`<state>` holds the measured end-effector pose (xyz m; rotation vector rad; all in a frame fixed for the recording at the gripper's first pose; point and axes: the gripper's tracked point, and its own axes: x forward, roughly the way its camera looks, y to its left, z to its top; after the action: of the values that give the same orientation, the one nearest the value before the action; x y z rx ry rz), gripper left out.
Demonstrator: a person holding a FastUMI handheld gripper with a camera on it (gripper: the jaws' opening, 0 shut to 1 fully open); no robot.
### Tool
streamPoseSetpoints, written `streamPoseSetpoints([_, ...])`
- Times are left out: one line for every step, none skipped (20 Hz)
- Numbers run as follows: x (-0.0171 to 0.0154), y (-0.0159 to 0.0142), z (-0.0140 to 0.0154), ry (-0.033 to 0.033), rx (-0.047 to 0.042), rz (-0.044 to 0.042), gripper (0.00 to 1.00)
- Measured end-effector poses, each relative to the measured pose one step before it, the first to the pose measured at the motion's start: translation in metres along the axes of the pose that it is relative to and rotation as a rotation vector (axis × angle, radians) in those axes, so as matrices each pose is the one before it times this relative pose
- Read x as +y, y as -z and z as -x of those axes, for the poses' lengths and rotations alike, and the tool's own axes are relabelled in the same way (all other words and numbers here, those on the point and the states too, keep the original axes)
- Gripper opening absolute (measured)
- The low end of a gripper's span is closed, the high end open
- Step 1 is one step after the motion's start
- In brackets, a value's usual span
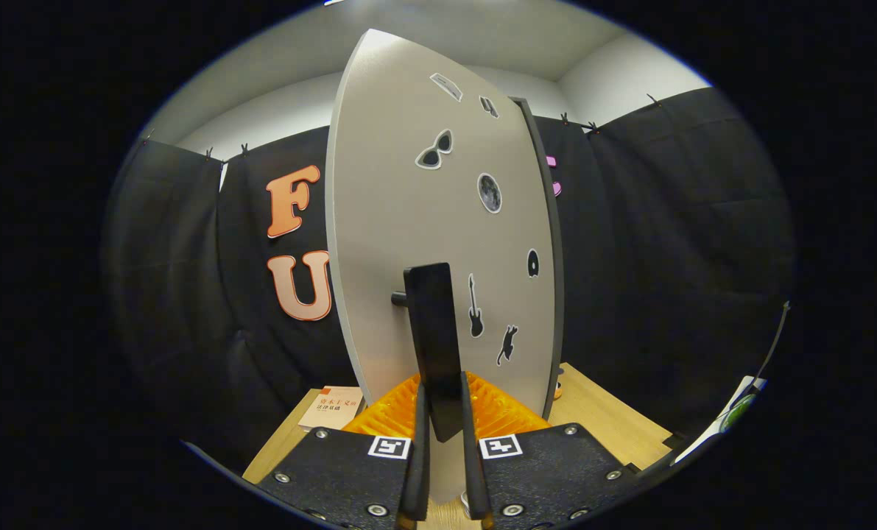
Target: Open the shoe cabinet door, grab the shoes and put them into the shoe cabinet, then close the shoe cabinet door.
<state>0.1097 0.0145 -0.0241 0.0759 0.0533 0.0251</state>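
The shoe cabinet's door (pixel 423 235) fills the space straight ahead, a pale grey panel with several black stickers, swung partly out so I see it at an angle with its dark edge on the right. A black bar handle (pixel 432 331) stands upright on the door. My gripper (pixel 444 434) is shut on the lower end of this handle, one finger pressing each side. No shoes show here.
The cabinet stands on a wooden table (pixel 607 419). A book (pixel 331 407) lies on the table to the left of the door. A white object with a cable (pixel 740 401) sits off the table's right corner. Black cloth walls surround the booth.
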Motion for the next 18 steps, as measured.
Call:
streamPoseSetpoints([-0.00539,0.00005,0.00202,0.00271,0.00252,0.00246,0.20])
streamPoseSetpoints([-0.00628,-0.00058,0.00327,0.00645,-0.00172,-0.00250,0.19])
streamPoseSetpoints([-0.00665,-0.00035,0.00324,0.01237,0.00168,-0.00159,0.19])
streamPoseSetpoints([-0.00765,-0.00112,0.00322,0.01557,-0.00219,0.00160,0.19])
streamPoseSetpoints([-0.00794,0.00066,0.00219,0.01513,0.00147,-0.00063,0.19])
streamPoseSetpoints([-0.00772,-0.00091,0.00246,0.01132,0.00007,-0.00378,0.19])
streamPoseSetpoints([-0.00715,-0.00054,0.00152,0.00900,0.00172,-0.00452,0.19])
streamPoseSetpoints([-0.00739,-0.00078,0.00225,0.00787,0.00096,-0.00129,0.18])
streamPoseSetpoints([-0.00761,-0.00084,0.00091,0.01677,-0.00599,0.00060,0.19])
streamPoseSetpoints([-0.01001,0.00025,0.00079,0.01877,-0.00225,0.00848,0.19])
streamPoseSetpoints([-0.00317,-0.00012,-0.00099,0.02032,-0.00494,0.00631,0.19])
streamPoseSetpoints([-0.00974,0.00001,0.00134,0.01834,0.00461,0.00010,0.19])
streamPoseSetpoints([-0.01453,0.00164,0.00258,0.01399,0.00408,0.00716,0.19])
streamPoseSetpoints([-0.01267,-0.00107,0.00164,0.01062,-0.00529,0.01379,0.19])
streamPoseSetpoints([-0.01480,0.00196,-0.00023,0.01560,0.00211,0.01523,0.19])
streamPoseSetpoints([-0.00982,-0.00111,-0.00105,0.01339,-0.00291,0.01061,0.19])
streamPoseSetpoints([-0.00811,-0.00193,-0.00246,0.01567,-0.00315,0.00482,0.18])
streamPoseSetpoints([-0.00878,-0.00140,-0.00029,0.01099,0.00335,-0.00136,0.16])
